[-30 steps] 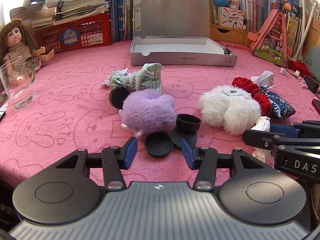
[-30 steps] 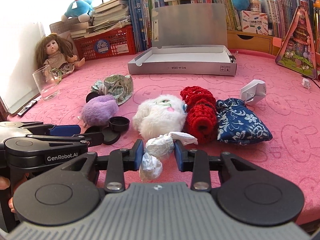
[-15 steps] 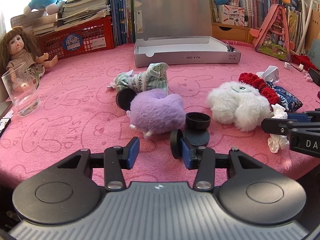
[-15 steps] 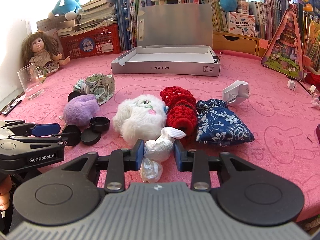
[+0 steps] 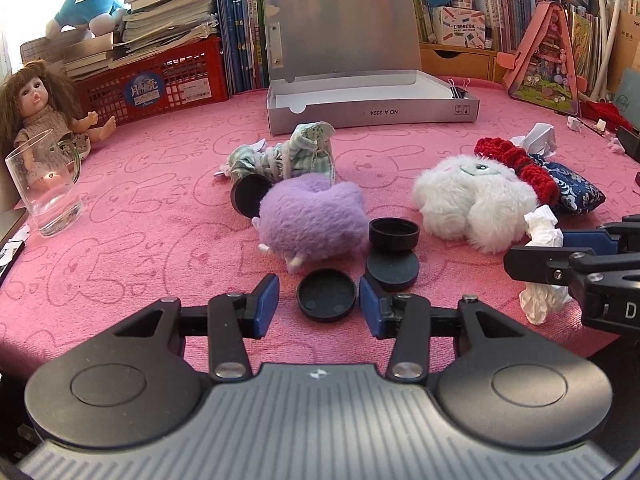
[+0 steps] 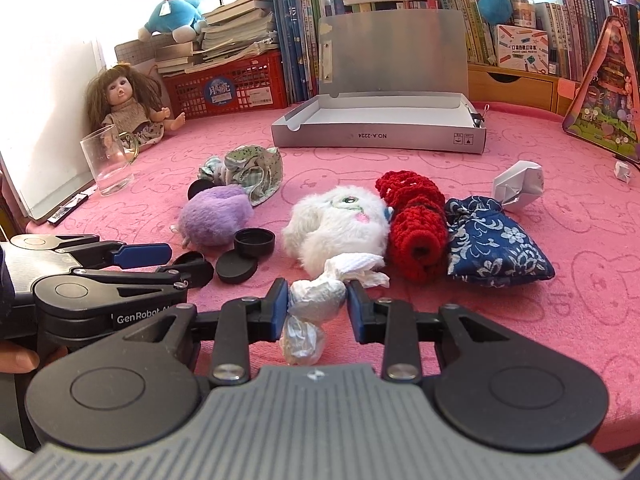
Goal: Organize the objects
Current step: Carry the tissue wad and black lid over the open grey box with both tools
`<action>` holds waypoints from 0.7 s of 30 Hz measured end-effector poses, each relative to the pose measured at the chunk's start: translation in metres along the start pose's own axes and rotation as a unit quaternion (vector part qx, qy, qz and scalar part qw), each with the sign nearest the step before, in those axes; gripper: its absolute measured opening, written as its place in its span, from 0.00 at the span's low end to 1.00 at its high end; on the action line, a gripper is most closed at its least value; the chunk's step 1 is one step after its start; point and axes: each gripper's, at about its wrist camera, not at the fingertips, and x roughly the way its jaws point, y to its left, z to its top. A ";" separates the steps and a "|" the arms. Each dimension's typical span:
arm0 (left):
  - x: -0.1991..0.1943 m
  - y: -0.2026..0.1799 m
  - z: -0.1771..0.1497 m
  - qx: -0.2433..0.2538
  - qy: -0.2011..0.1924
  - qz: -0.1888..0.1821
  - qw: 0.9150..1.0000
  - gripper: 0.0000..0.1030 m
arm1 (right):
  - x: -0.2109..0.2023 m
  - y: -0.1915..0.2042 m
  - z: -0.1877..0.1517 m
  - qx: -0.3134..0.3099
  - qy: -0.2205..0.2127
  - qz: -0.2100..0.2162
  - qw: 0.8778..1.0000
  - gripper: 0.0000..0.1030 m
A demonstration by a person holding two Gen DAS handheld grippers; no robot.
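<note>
Two grips in play: my left hand-held gripper (image 5: 319, 308) stands released around a black cap (image 5: 326, 295) at six o'clock on the tabletop (image 5: 160, 184); my right hand-held gripper (image 6: 317, 307) clenches crumpled tissue (image 6: 316, 294). Next, I judge, carry it to the open box (image 6: 380, 136) at twelve o'clock.

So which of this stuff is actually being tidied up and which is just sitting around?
Part of the job: crumpled tissue, black lids, purple plush, white plush, grey box.
Just lying about: doll, glass, red crate, books.

You had the crumpled white tissue (image 6: 316, 300) pinched upright, near the white plush. A shallow black cap (image 5: 326, 295) lay open-side up on the pink worktop.
</note>
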 end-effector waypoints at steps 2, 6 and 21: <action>0.001 -0.001 0.000 0.002 -0.002 0.001 1.000 0.49 | 0.001 0.001 0.000 -0.002 0.000 0.002 1.000 0.35; 0.000 -0.003 -0.001 0.004 -0.004 -0.006 1.000 0.41 | 0.005 0.006 0.002 -0.008 0.000 0.015 1.000 0.35; -0.004 -0.014 -0.004 0.013 -0.013 -0.038 0.999 0.37 | 0.008 0.009 0.002 -0.002 0.005 0.034 0.999 0.35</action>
